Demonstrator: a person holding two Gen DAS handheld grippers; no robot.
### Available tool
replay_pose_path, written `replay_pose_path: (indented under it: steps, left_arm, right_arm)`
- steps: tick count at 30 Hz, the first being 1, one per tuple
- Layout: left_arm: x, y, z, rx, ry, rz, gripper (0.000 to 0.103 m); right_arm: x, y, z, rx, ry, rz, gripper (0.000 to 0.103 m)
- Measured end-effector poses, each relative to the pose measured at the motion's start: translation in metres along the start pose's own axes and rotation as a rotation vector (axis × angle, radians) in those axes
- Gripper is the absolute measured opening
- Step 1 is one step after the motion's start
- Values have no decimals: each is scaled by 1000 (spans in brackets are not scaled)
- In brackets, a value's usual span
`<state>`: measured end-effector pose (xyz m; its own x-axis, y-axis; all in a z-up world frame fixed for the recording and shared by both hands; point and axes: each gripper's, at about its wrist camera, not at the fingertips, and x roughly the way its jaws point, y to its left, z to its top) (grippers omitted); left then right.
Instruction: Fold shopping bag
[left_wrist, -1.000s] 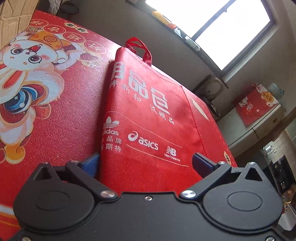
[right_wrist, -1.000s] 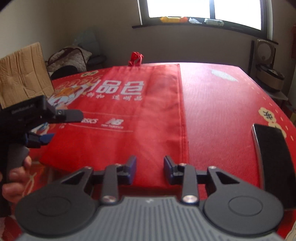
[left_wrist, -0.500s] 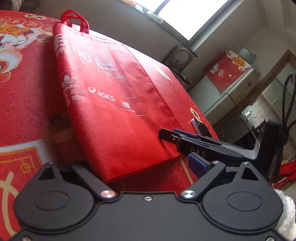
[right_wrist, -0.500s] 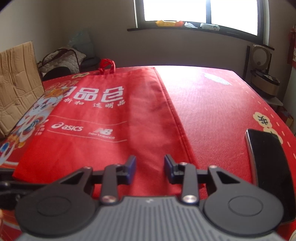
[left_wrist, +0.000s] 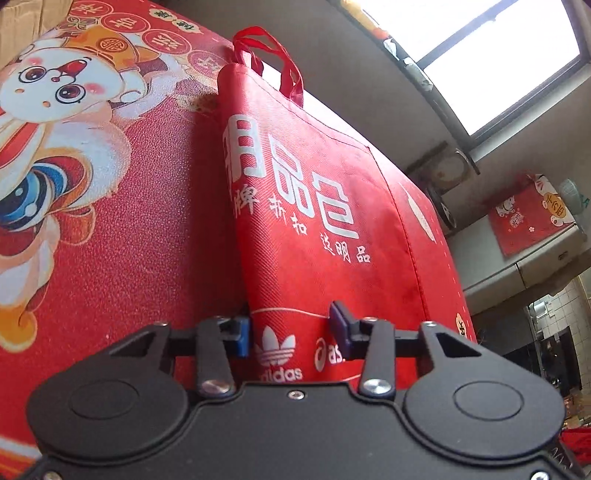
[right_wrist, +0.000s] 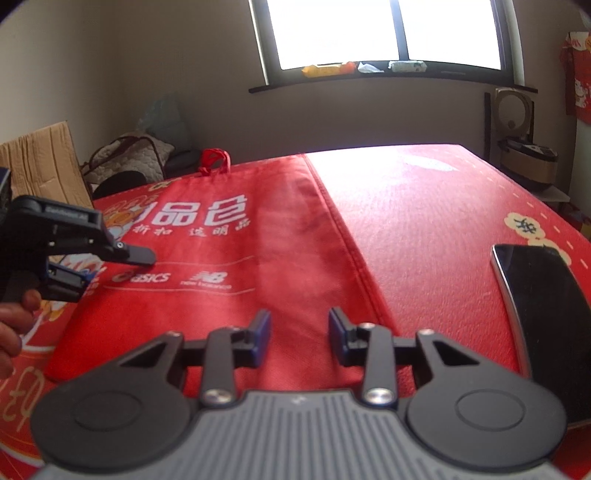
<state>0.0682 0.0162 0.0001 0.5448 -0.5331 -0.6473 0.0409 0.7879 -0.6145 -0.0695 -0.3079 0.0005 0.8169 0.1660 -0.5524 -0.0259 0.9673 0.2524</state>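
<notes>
A red non-woven shopping bag (left_wrist: 314, 206) with white logos lies flat on the red printed tablecloth (left_wrist: 122, 229), its handles (left_wrist: 266, 59) at the far end. My left gripper (left_wrist: 291, 330) is open and straddles the bag's left edge near the adidas logo, fabric between its fingers. In the right wrist view the same bag (right_wrist: 236, 258) stretches away, and the left gripper (right_wrist: 107, 266) shows at the left with one jaw above the bag and one below. My right gripper (right_wrist: 300, 332) hangs open just over the bag's near edge, holding nothing.
A dark phone (right_wrist: 543, 317) lies on the cloth to the right of the bag. A hand (right_wrist: 14, 321) holds the left gripper at the left edge. Cardboard (right_wrist: 40, 162) and a padded bag (right_wrist: 129, 155) stand beyond the table's far left.
The left gripper swung from the bag's near corner back to its left edge, and its jaws now stand narrower around the fabric. The right gripper has hardly shifted and stays open.
</notes>
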Motion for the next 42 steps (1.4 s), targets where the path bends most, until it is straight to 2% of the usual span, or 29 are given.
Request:
replay_pose_path:
  steps: [1, 5, 13, 15, 18, 22, 25, 29, 31, 34, 38, 42]
  left_arm:
    - [2, 0, 2, 4, 4, 10, 14]
    - [-7, -9, -14, 76, -20, 61, 11]
    - [-48, -35, -69, 216, -39, 191, 15]
    - [-61, -49, -95, 304, -40, 230, 17]
    - [-76, -72, -132, 421, -3, 242, 21]
    - [-87, -86, -154, 399, 69, 173, 23]
    - [-87, -89, -157, 320, 105, 122, 23]
    - [-77, -86, -155, 225, 86, 108, 23]
    - [-71, -87, -155, 184, 76, 106, 23]
    - [-63, -92, -157, 140, 62, 106, 23]
    - [-62, -85, -163, 110, 69, 76, 23]
    - [-64, -78, -166, 91, 78, 45, 23]
  right_arm:
    - [0, -5, 0, 31, -3, 22, 35]
    - [-2, -25, 0, 142, -14, 100, 35]
    - [3, -43, 3, 246, -36, 173, 34]
    - [3, -46, 3, 263, -42, 182, 34]
    - [1, -43, 5, 239, -64, 161, 34]
    - [-28, -33, 14, 114, -147, 99, 36]
    - [-73, -19, 18, -32, -178, 175, 41]
    - [-128, -1, 2, -182, -123, 280, 53]
    - [-144, 4, -9, -214, -73, 311, 53]
    - [-155, 23, -35, -372, -27, 228, 53]
    - [-141, 50, -69, -577, 15, 125, 53]
    - [-123, 70, -90, -700, 13, 39, 51]
